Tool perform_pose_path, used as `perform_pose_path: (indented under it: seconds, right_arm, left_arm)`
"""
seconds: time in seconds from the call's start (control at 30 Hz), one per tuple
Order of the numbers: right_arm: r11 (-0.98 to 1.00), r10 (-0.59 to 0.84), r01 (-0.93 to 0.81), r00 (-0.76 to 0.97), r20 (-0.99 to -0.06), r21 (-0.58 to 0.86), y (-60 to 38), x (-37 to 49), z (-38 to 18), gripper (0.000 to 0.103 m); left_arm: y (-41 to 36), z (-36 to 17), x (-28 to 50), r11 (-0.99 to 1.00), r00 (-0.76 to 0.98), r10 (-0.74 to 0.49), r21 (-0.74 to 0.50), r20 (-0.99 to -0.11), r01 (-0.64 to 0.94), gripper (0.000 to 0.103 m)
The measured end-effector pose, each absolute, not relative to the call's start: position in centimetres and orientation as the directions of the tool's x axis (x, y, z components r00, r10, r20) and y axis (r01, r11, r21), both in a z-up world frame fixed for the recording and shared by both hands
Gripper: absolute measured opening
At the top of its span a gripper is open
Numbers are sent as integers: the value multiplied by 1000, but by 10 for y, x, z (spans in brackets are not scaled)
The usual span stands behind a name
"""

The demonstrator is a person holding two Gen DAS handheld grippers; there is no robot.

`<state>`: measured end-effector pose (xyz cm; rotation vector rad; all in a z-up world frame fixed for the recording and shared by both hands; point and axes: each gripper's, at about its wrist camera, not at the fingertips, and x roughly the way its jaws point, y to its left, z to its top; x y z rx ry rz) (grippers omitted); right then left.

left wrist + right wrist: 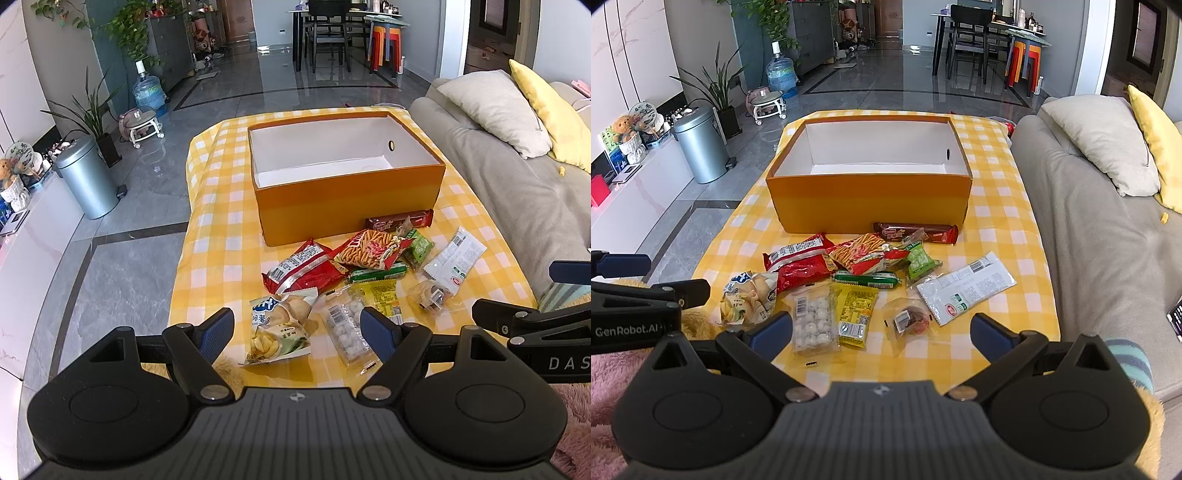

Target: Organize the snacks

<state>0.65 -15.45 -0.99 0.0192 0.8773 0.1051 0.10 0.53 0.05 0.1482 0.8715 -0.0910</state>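
Over the near edge of the table, we've got the left gripper [297, 334] hanging with its jaws spread wide and nothing in them. Right under it lies the chips bag [280, 328], with the clear tray of white candies [347, 332] just beside. The right gripper [881, 332] hovers next to it, also wide open and empty, above the same tray and the yellow packet [854, 314].

Further out, the rest of the snacks sit in a loose heap on the checked cloth [997, 206]: a red bag [798, 266], a bag of sticks [866, 256] partly on top of it, a green roll [866, 279], a small green pack [921, 261], a white sachet [967, 291], a little clear wrap [908, 321], and a brown bar [916, 232] touching the front wall of the box [868, 203].

The box looks empty from here, so we reckon we're at the very start: nothing packed yet. Next move, probably: drop onto one of the nearest packs, close on a flat edge, and carry it over the front wall. The crinkly bags may slip, so we'd go for a fold or seam.
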Motion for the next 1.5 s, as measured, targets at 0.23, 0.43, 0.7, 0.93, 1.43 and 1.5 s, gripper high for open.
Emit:
perform_pose_path:
  seconds: [0.23, 0.43, 0.7, 0.93, 1.43, 1.5]
  right_arm:
    - [995, 100, -81, 631, -770, 63, -154, 7, -12, 99]
    - [995, 97, -72, 628, -772, 66, -156, 8, -13, 99]
    - [984, 178, -88, 591, -787, 156, -168, 23, -21, 98]
    - [972, 234, -106, 537, -811, 210, -171, 48, -40, 81]
    - [961, 203, -269, 534, -821, 62, -147, 117, -77, 66]
    - [953, 198, -301, 546, -814, 30, -145, 125, -82, 68]
  left_arm:
    - [6, 0, 1, 986, 639, -20, 92, -769, 142, 91]
    - [5, -6, -5, 985, 630, -25, 88, -776, 148, 91]
    - [10, -14, 17, 978, 528, -97, 17, -844, 207, 86]
    - [21, -26, 47, 985, 440, -81, -4, -894, 173, 86]
    - [27, -99, 110, 985, 238, 45, 83, -970, 153, 87]
    - [24, -106, 115, 979, 227, 69, 109, -971, 172, 87]
